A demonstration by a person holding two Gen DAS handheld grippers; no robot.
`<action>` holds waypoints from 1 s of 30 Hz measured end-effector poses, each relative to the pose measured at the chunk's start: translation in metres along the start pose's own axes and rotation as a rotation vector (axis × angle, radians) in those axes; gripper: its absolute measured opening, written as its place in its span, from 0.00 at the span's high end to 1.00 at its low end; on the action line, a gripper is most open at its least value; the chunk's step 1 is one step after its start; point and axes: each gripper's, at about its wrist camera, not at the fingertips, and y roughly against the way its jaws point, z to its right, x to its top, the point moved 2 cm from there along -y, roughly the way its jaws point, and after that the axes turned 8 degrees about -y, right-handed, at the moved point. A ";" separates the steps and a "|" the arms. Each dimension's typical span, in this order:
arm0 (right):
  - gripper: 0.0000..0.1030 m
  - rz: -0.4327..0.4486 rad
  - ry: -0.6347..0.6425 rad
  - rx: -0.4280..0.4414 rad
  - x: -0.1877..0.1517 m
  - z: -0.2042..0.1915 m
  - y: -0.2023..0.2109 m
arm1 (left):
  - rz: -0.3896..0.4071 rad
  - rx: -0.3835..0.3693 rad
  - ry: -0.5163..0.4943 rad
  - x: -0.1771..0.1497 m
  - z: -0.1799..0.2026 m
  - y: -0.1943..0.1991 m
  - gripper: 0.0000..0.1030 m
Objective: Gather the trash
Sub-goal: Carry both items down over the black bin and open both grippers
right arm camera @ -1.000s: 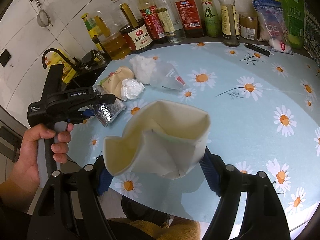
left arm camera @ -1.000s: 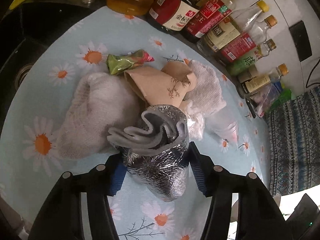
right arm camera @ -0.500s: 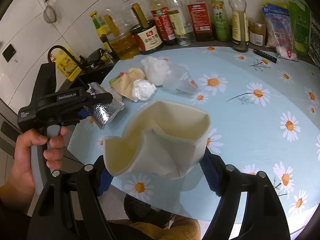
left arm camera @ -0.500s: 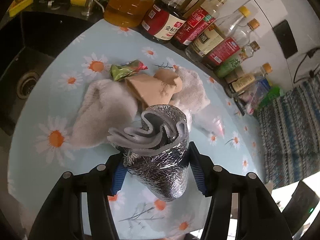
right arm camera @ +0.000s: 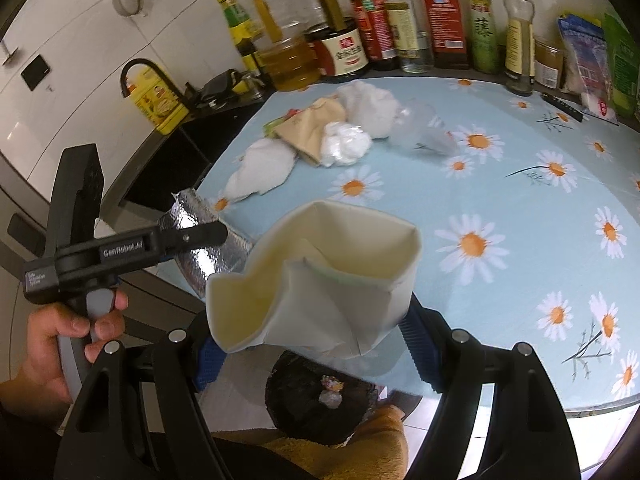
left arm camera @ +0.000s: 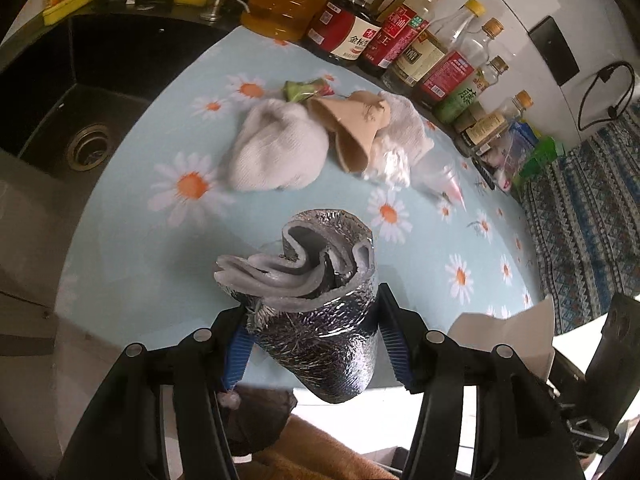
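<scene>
My left gripper (left arm camera: pixel 316 344) is shut on a crumpled silver foil bag (left arm camera: pixel 320 292) and holds it over the near edge of the daisy-print table (left arm camera: pixel 132 248). My right gripper (right arm camera: pixel 312 344) is shut on a crushed cream paper carton (right arm camera: pixel 316 280), held above a dark trash bin (right arm camera: pixel 320 400) on the floor. The left gripper with the foil bag (right arm camera: pixel 200 256) also shows at the left of the right wrist view. More trash lies on the table: white cloth wads (left arm camera: pixel 276 148), a tan paper bag (left arm camera: pixel 352 128), a green and red wrapper (left arm camera: pixel 304 90), crumpled clear plastic (left arm camera: pixel 390 164).
A row of sauce and oil bottles (left arm camera: pixel 400 40) lines the table's far edge. A black sink (left arm camera: pixel 80 112) lies to the left. A patterned cloth surface (left arm camera: pixel 580 208) is at the right. Snack bags (right arm camera: pixel 592 60) stand at the far right.
Both grippers have pulled back and up from the trash pile toward the table's near edge, each still holding its item. The trash bin below has come into view.
</scene>
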 end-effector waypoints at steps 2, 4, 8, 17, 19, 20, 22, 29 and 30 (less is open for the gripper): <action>0.27 -0.006 0.005 0.004 -0.007 -0.007 -0.001 | -0.001 0.008 -0.003 -0.008 -0.004 0.006 0.47; 0.27 -0.014 0.011 0.003 -0.014 -0.014 -0.002 | -0.004 0.008 -0.002 -0.015 -0.008 0.009 0.47; 0.27 -0.027 0.023 -0.005 -0.029 -0.028 -0.005 | -0.011 0.002 -0.004 -0.031 -0.015 0.018 0.47; 0.27 -0.089 -0.014 -0.016 -0.073 -0.041 -0.026 | -0.071 -0.059 -0.050 -0.070 -0.021 0.021 0.47; 0.27 -0.108 -0.028 -0.018 -0.082 -0.041 -0.032 | -0.094 -0.061 -0.060 -0.078 -0.024 0.018 0.47; 0.27 -0.118 -0.035 -0.020 -0.086 -0.040 -0.035 | -0.108 -0.060 -0.065 -0.083 -0.026 0.015 0.47; 0.27 -0.137 -0.052 -0.012 -0.096 -0.040 -0.041 | -0.132 -0.062 -0.066 -0.090 -0.030 0.011 0.47; 0.27 -0.189 -0.054 -0.025 -0.116 -0.042 -0.056 | -0.203 -0.059 -0.051 -0.115 -0.048 -0.004 0.47; 0.27 -0.192 -0.056 -0.025 -0.119 -0.041 -0.056 | -0.213 -0.057 -0.052 -0.117 -0.049 -0.007 0.47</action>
